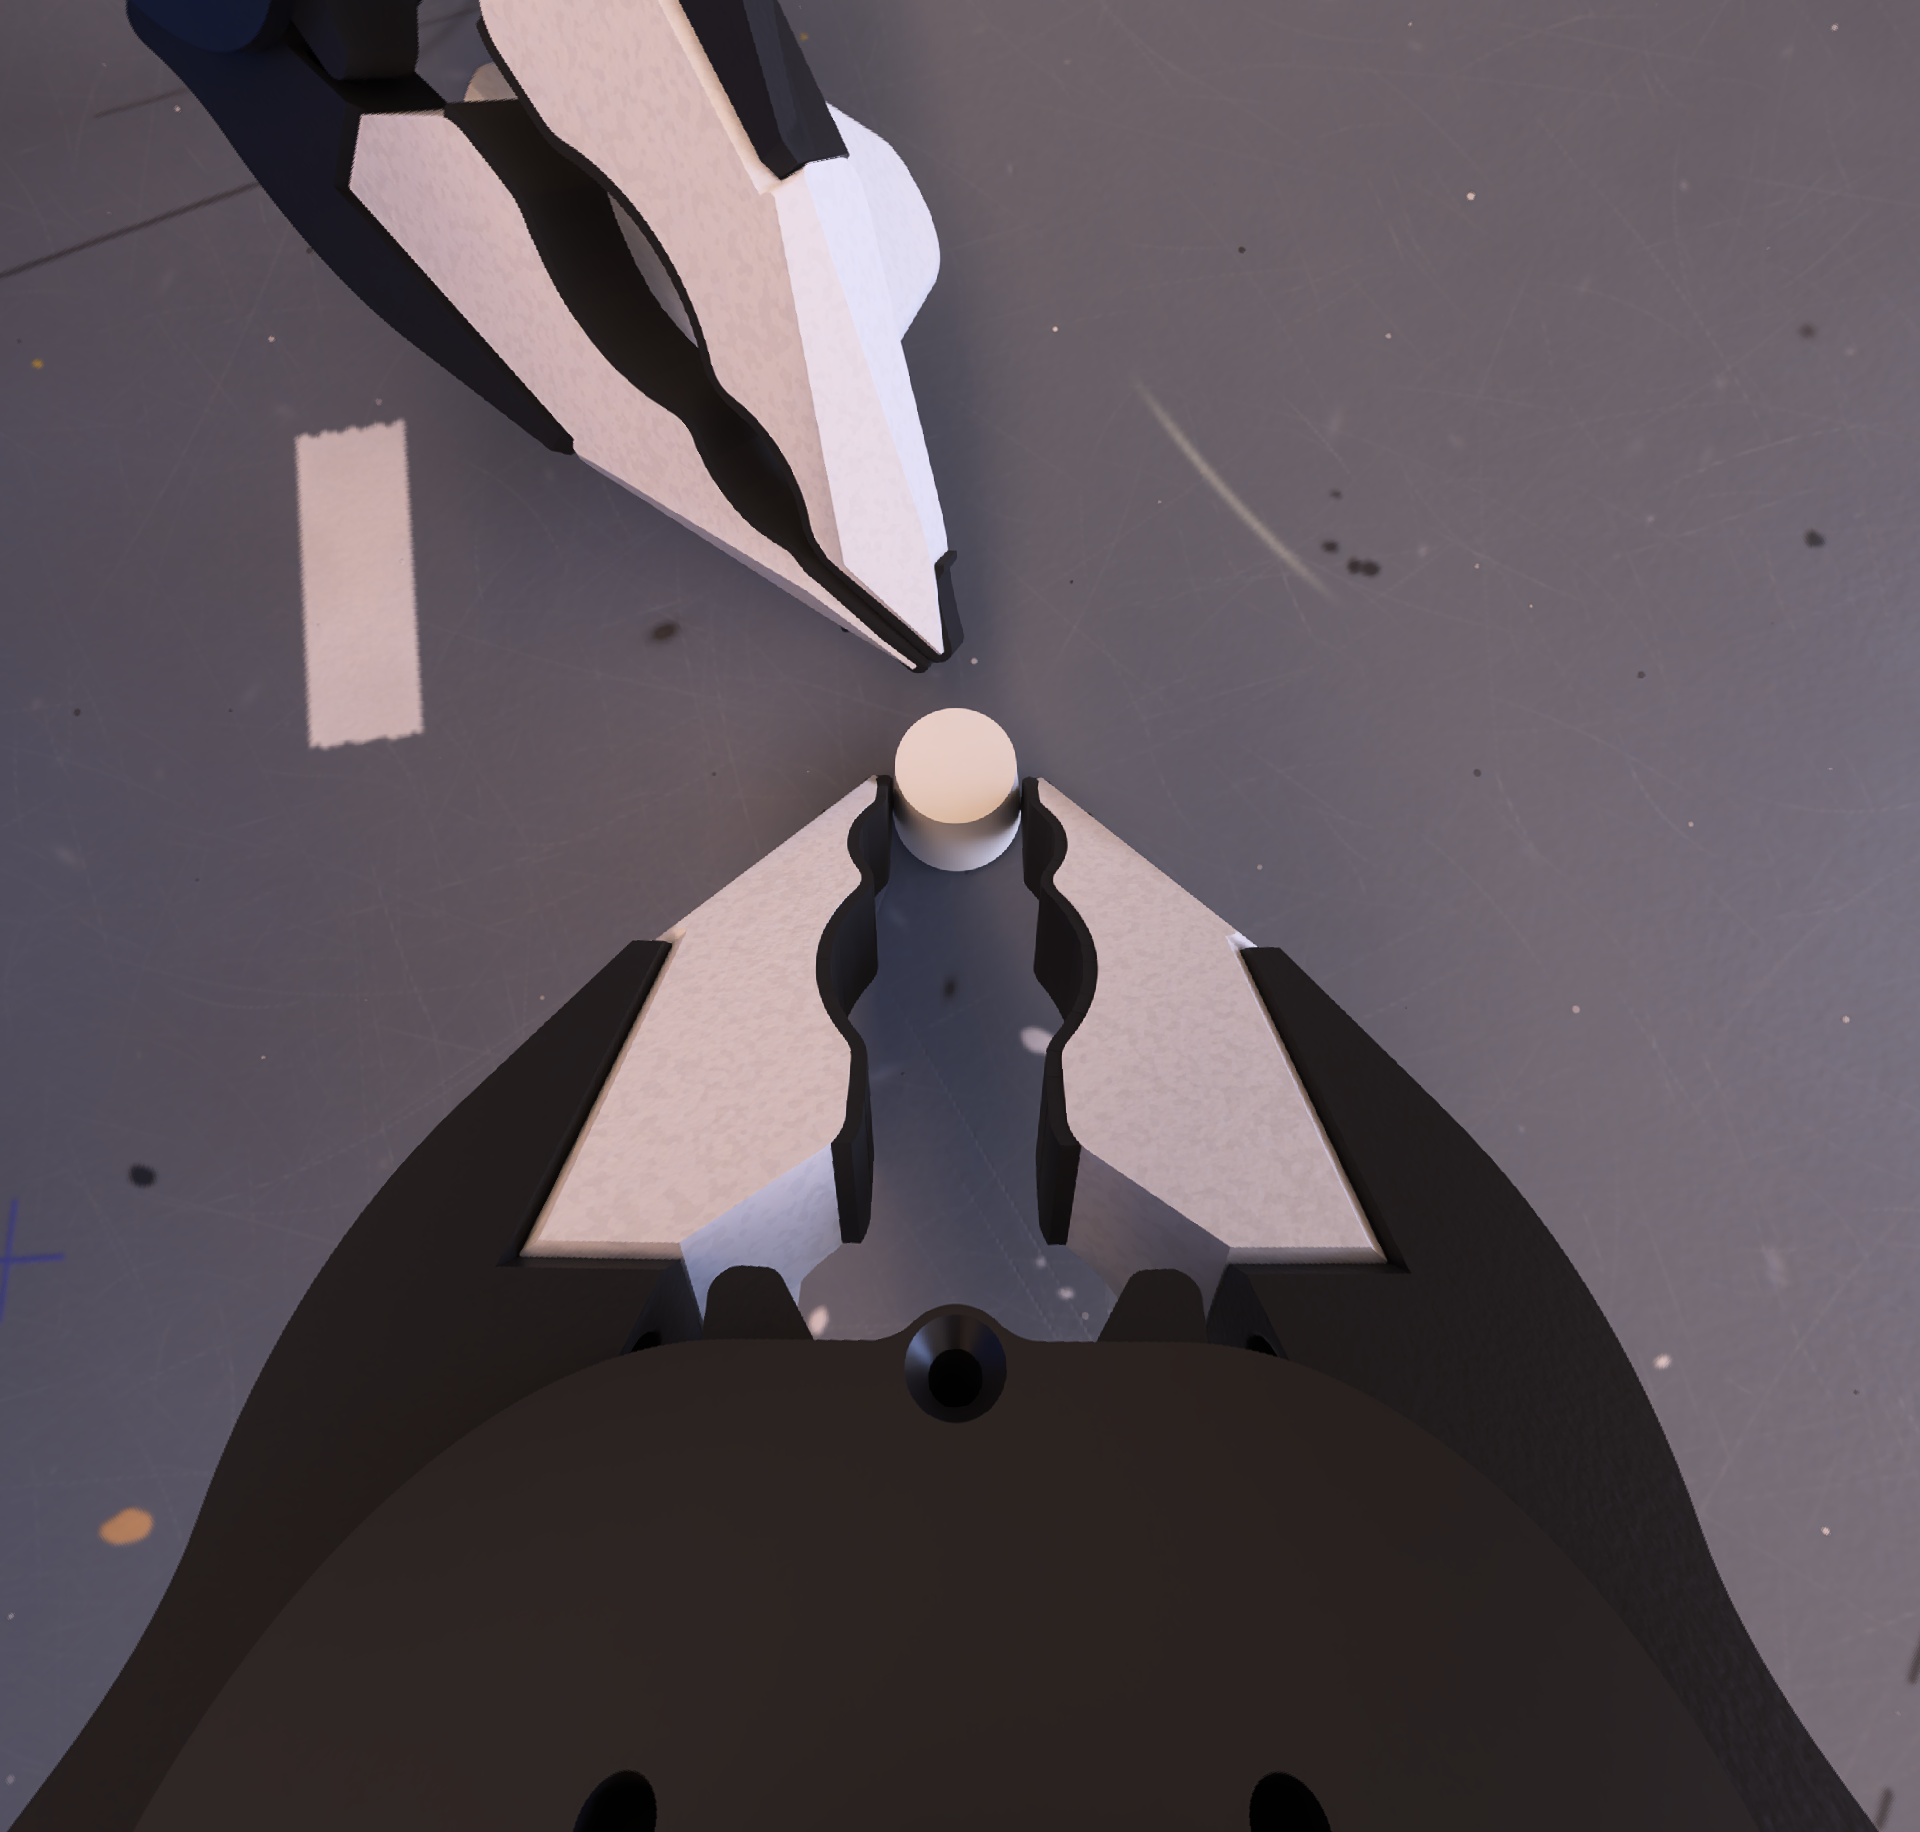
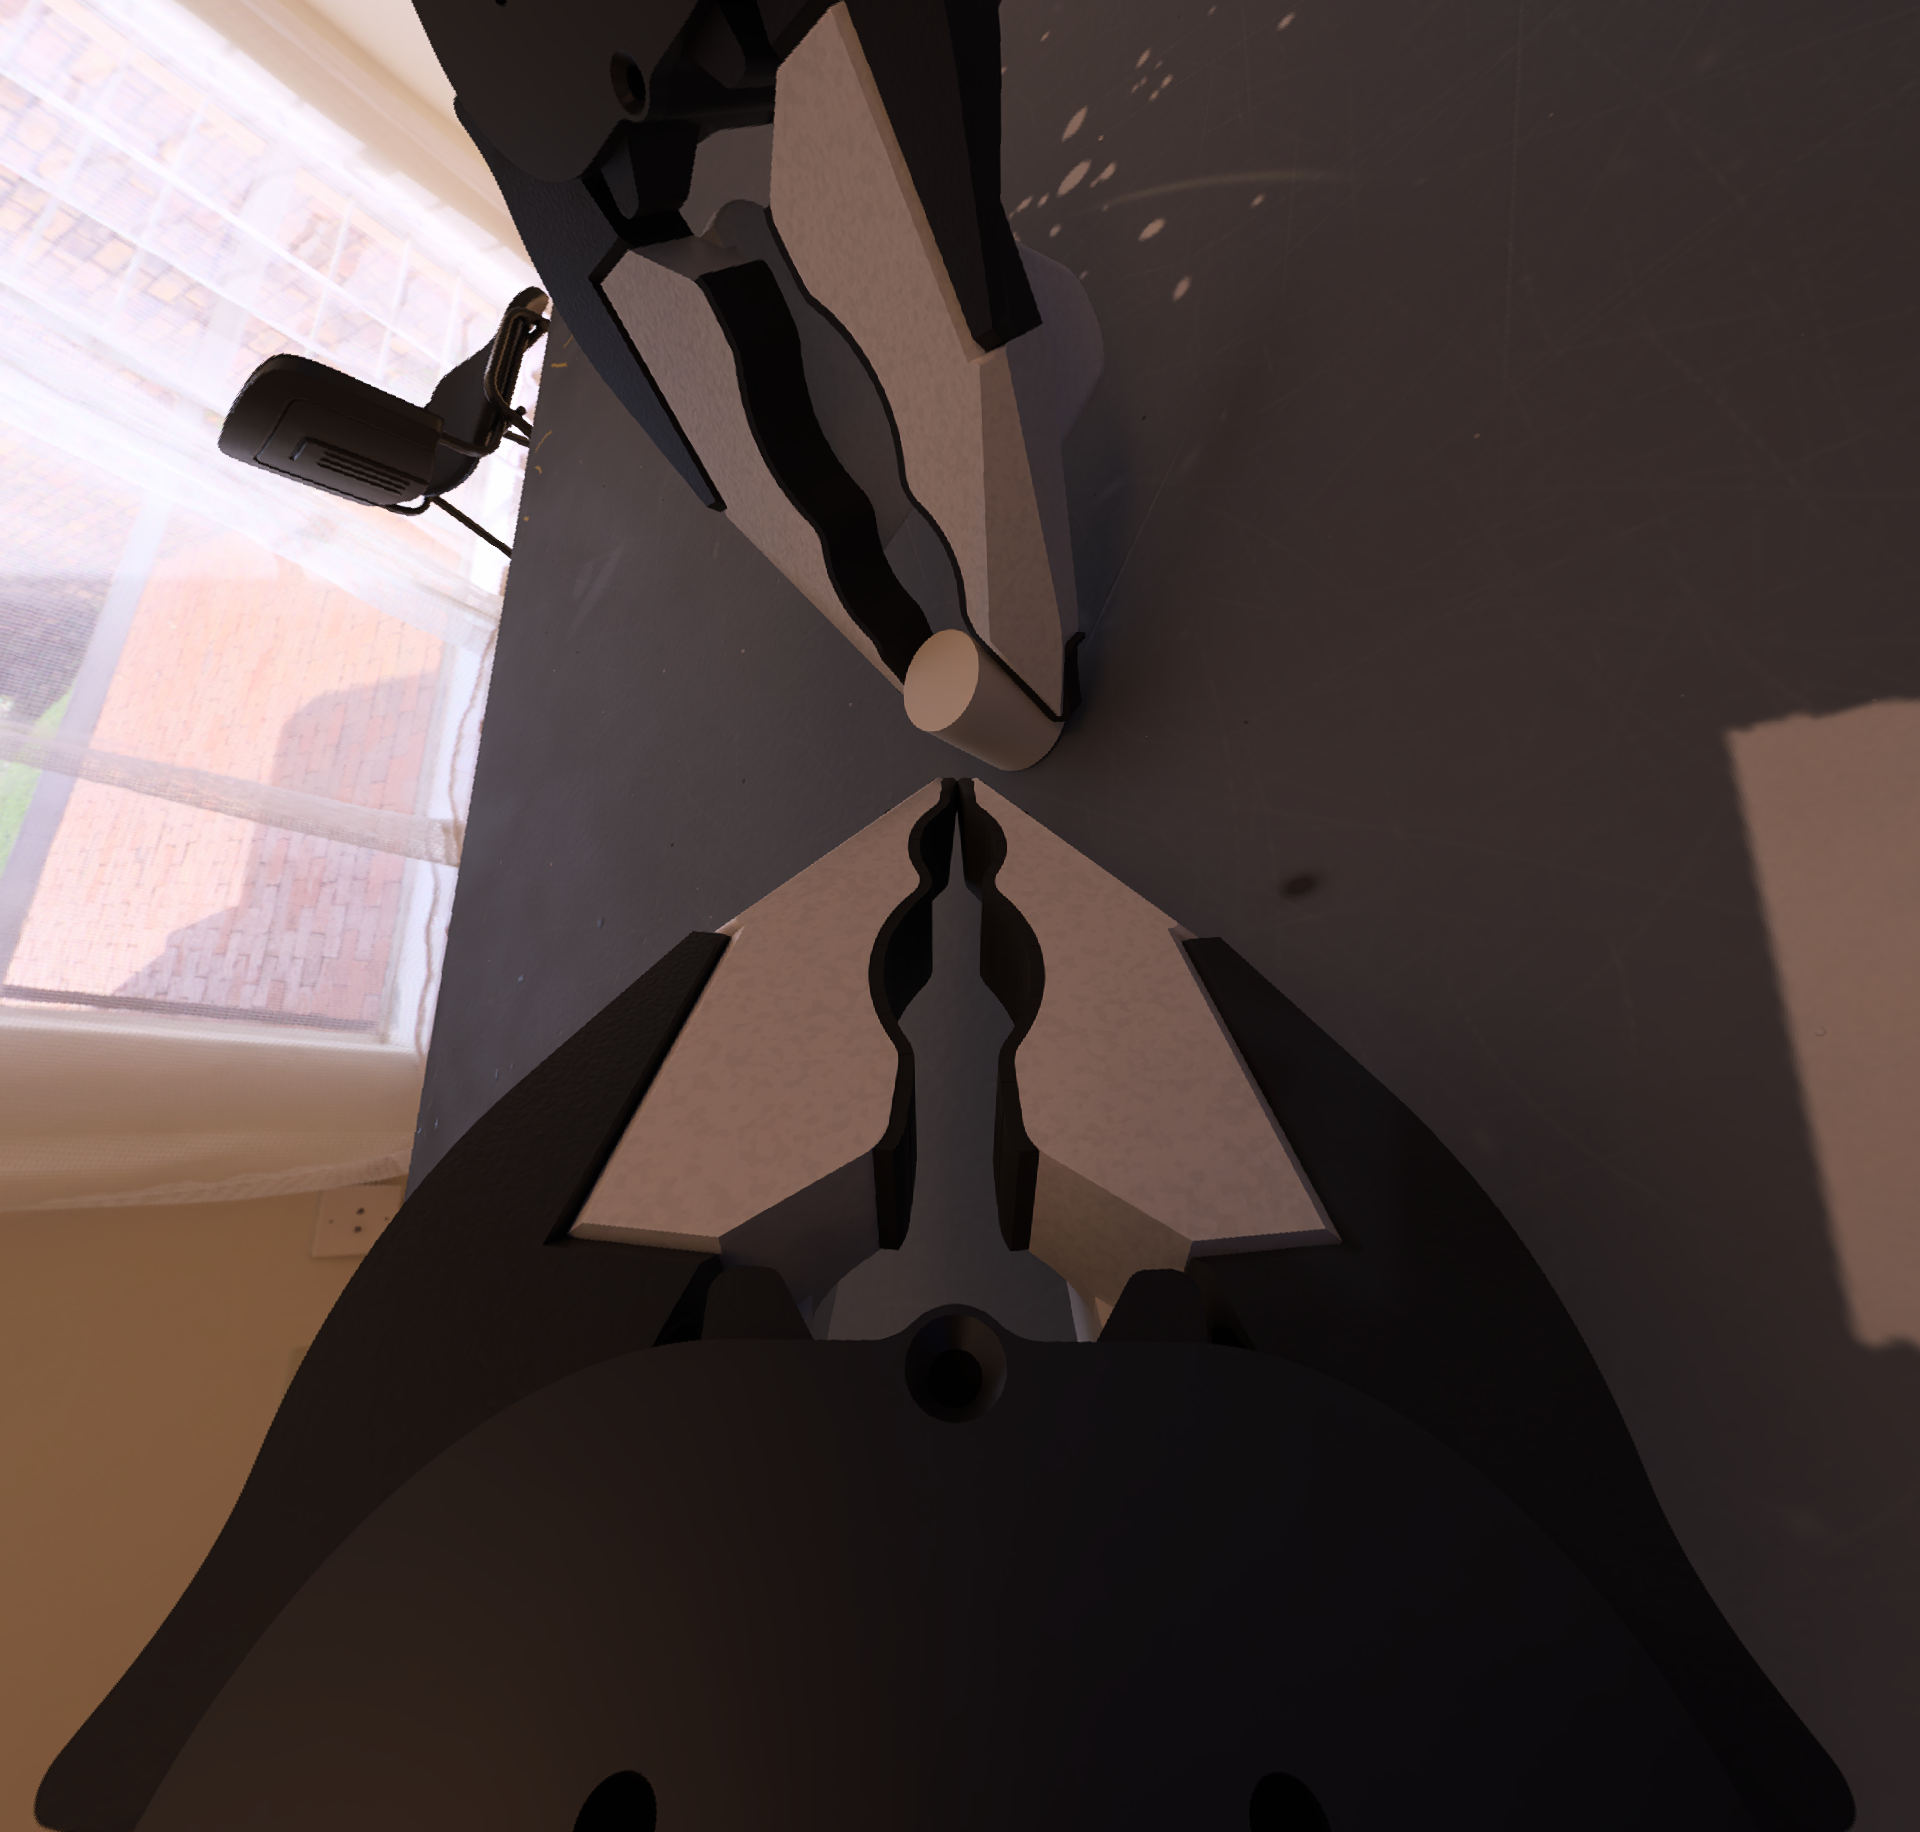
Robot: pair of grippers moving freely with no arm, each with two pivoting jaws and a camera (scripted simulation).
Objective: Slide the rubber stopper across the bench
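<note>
So the left gripper (image 1: pixel 956 795) has its jaws pinching the rubber stopper (image 1: pixel 954 774), a small pale cylinder standing upright on the dark grey bench (image 1: pixel 1455 743) dead centre of the left wrist view. The right gripper (image 1: pixel 930 655) comes in from the upper left there, jaws pressed together, tip just short of the stopper. That view also gets a strip of pale tape (image 1: pixel 358 587) at the left. The right wrist view adds stuff the other can't see: a window (image 2: pixel 208 535) with brick wall outside on the left and a black clip-on device (image 2: pixel 343 442) at the bench edge. No readable writing anywhere.
</note>
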